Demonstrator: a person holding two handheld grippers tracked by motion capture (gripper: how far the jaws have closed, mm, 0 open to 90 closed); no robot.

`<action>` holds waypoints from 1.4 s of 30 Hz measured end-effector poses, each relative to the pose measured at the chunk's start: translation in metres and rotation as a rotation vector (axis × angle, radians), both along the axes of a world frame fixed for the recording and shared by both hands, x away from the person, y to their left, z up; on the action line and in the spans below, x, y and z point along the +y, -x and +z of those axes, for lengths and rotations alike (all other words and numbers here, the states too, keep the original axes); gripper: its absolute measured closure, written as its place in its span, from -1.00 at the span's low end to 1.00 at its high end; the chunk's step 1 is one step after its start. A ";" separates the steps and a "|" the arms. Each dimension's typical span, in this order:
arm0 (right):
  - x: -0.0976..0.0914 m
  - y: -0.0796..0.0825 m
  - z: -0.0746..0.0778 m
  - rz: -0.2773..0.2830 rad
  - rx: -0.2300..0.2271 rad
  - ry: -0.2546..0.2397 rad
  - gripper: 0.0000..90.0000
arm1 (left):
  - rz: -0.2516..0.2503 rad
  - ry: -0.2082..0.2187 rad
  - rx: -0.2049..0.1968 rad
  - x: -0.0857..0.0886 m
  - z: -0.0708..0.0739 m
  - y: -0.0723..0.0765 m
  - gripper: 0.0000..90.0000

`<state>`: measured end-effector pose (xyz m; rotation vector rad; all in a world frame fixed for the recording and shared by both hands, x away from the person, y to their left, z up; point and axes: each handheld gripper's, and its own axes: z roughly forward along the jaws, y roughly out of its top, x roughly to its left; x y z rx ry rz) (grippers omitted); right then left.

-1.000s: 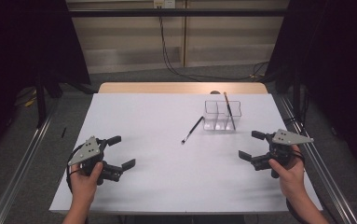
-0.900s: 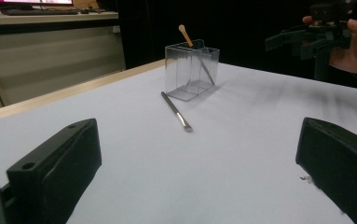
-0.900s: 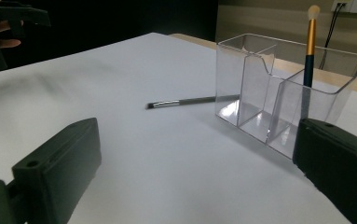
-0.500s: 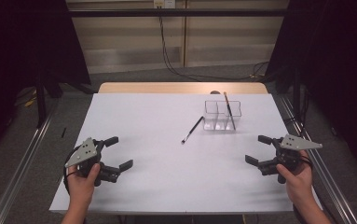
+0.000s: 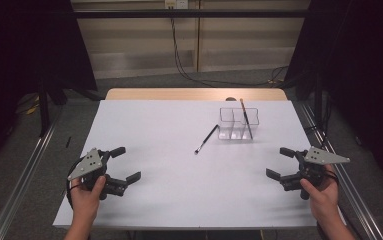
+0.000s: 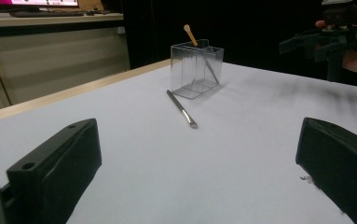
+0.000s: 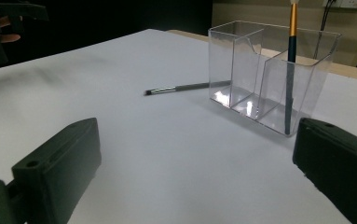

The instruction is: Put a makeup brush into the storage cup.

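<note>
A clear plastic organizer (image 5: 238, 123) (image 6: 196, 69) (image 7: 273, 74) with compartments stands at the table's far right of centre. One brush (image 5: 246, 118) (image 7: 290, 65) leans upright in its right compartment. A second, dark brush (image 5: 206, 138) (image 6: 181, 108) (image 7: 185, 87) lies flat on the white table just left of the organizer. My left gripper (image 5: 122, 164) (image 6: 195, 163) rests near the front left edge, open and empty. At the front right my right gripper (image 5: 281, 162) (image 7: 195, 163) is open too, with nothing between its jaws.
The white table top (image 5: 179, 150) has a wooden strip (image 5: 194, 94) along its far edge. Metal rails (image 5: 24, 175) run along both sides on the floor. Cables (image 5: 189, 60) hang behind the table.
Both hands have drawn back toward the front edge, the right gripper moving outward to the right. The brushes and organizer have not moved.
</note>
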<state>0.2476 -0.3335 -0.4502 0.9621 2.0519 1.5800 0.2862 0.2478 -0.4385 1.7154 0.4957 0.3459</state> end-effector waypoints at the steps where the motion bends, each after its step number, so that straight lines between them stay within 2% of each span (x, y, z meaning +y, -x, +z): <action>1: 0.000 0.000 0.000 0.001 0.000 -0.001 -0.99 | -0.001 -0.001 0.000 0.000 0.000 0.000 -1.00; 19: 0.006 -0.007 0.005 0.013 -0.014 -0.009 -0.99 | 0.002 -0.009 0.002 0.001 -0.001 0.003 -1.00; 21: 0.008 -0.009 0.006 0.011 -0.016 -0.007 -0.99 | 0.003 -0.001 0.005 0.002 -0.002 0.003 -1.00; 30: 0.020 -0.022 0.006 0.031 -0.004 -0.003 -0.99 | 0.002 -0.021 0.007 0.001 -0.001 0.007 -1.00; 42: 0.037 -0.040 0.009 0.054 -0.016 -0.009 -0.99 | 0.008 -0.024 0.009 0.001 -0.001 0.010 -1.00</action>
